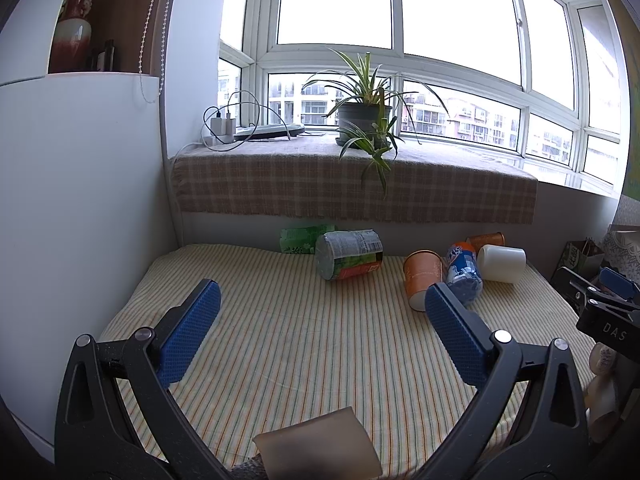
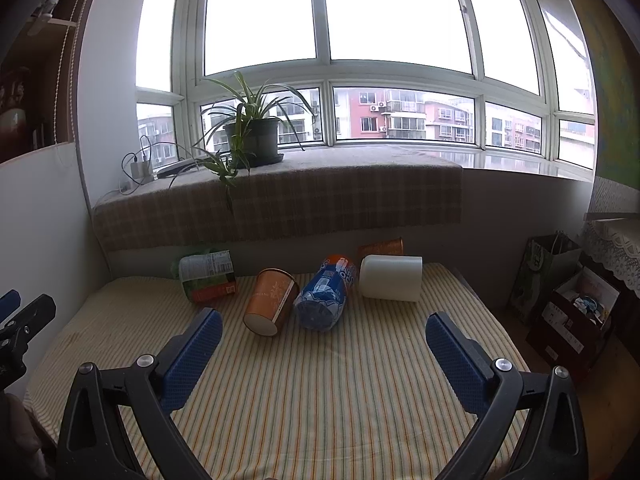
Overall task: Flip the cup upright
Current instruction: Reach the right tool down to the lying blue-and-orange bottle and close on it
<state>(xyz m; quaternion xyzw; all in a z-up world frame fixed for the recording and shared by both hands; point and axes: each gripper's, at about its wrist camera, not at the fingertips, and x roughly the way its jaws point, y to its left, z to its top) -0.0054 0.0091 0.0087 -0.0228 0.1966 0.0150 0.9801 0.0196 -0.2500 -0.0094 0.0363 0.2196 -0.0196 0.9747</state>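
Observation:
Several cups lie on their sides on the striped tablecloth: a green-and-orange printed cup, an orange cup, a blue cup, a white cup and a second orange cup at the back. My left gripper is open and empty, short of the cups. My right gripper is open and empty, just in front of the orange and blue cups.
A green packet lies behind the printed cup. A potted plant and chargers stand on the checked windowsill cloth. White cabinet on the left. Bags and boxes stand right of the table.

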